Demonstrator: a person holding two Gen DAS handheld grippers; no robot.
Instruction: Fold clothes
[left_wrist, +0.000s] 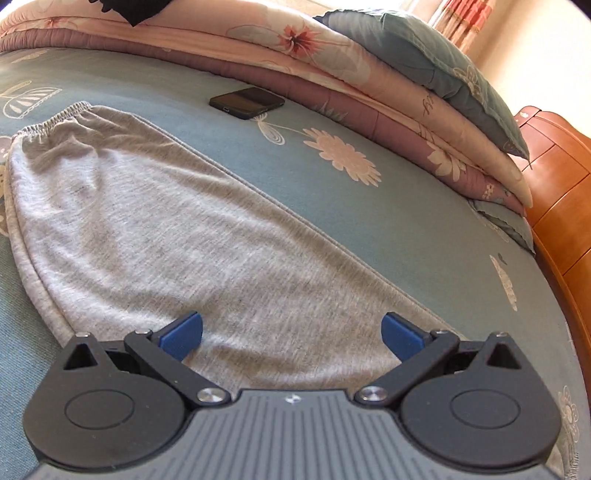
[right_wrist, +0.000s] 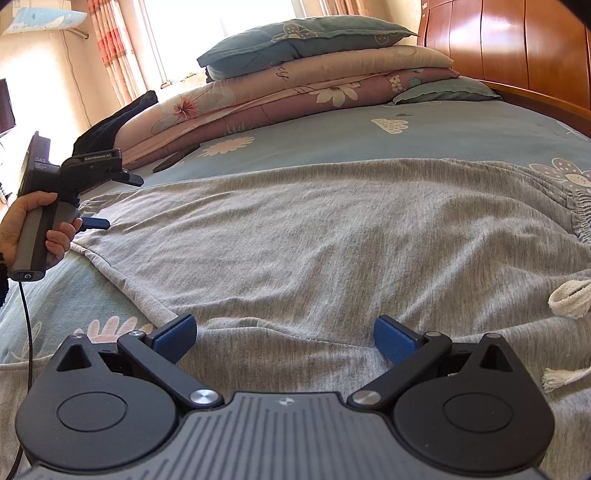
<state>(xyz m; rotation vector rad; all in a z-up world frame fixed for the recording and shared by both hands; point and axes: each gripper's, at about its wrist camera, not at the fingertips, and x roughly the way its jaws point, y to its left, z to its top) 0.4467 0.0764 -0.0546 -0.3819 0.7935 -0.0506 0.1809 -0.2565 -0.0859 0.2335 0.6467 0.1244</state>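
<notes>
Right wrist view: my right gripper (right_wrist: 285, 338) hangs wide open over the grey pants (right_wrist: 314, 236), gripping nothing. The pants lie flat on the bed (right_wrist: 424, 136), drawstring (right_wrist: 570, 295) at 3 o'clock. At 9 o'clock a hand (right_wrist: 35, 229) holds my left gripper (right_wrist: 118, 201) at the pants' cuff end, spread wide and empty (its own view shows the same). A phone (left_wrist: 246, 102) sits at 12 o'clock there, beside the folded quilts (left_wrist: 388, 92).

Grey sweatpants (right_wrist: 314, 229): soft matt marled knit cloth, between the fingers (right_wrist: 176, 334). Fingers: textured blue pads. Headboard (right_wrist: 509, 44), beyond: glossy wood.
</notes>
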